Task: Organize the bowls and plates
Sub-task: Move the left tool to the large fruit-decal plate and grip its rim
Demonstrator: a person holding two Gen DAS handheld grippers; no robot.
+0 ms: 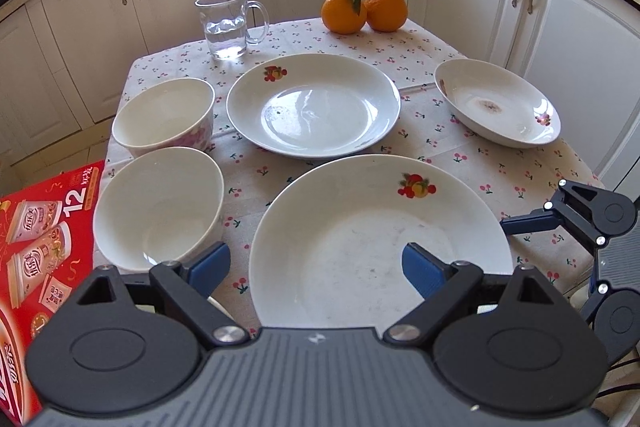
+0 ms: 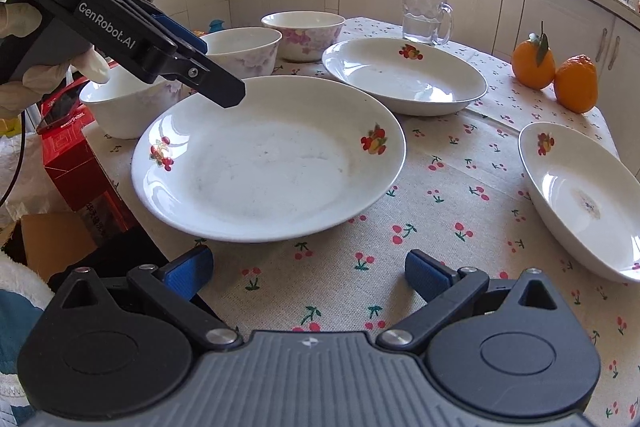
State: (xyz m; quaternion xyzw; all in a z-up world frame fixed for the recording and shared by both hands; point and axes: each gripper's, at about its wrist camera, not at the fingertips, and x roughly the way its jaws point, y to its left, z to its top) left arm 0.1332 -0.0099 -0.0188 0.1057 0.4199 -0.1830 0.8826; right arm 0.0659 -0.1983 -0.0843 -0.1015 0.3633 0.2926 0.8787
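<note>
A small bench [image 1: 460, 75] is draped in a coarse beige woven cloth printed with small red cherries. Nearest the left gripper [image 1: 316, 265] lies the large round white glazed plate [image 1: 380, 239], shallow and wide-rimmed, with fruit decals and a dull, scuffed centre. The left gripper's blue ribbed fingers [image 1: 210, 263] stand apart with nothing clasped, one over bare cloth beside the plate's rim, the other over the plate's basin.

Beyond it sits a second round white glossy plate [image 1: 314, 105] with one fruit decal, its well mirror-bright. To the right, near the bench edge, rests a smaller oval white dish [image 1: 496, 103] with a brownish stain in its centre. At the left are two deep round white ceramic bowls: the near bowl [image 1: 160, 211], plain inside, and the far bowl [image 1: 164, 117], with pink flowers on its outer wall; their rims are just beside each other. The right wrist view shows a third such bowl farther back.

At the far edge stand a clear glass mug [image 1: 228, 25] with a handle, partly filled with water, and two knobbly oranges [image 1: 364, 9], touching, one with a leaf. A glossy red cardboard box [image 1: 44, 239] sits off the bench's left side.

The right gripper [image 2: 308, 273] hangs over bare cloth just short of the large plate, its blue fingers [image 2: 426, 275] spread and empty.
</note>
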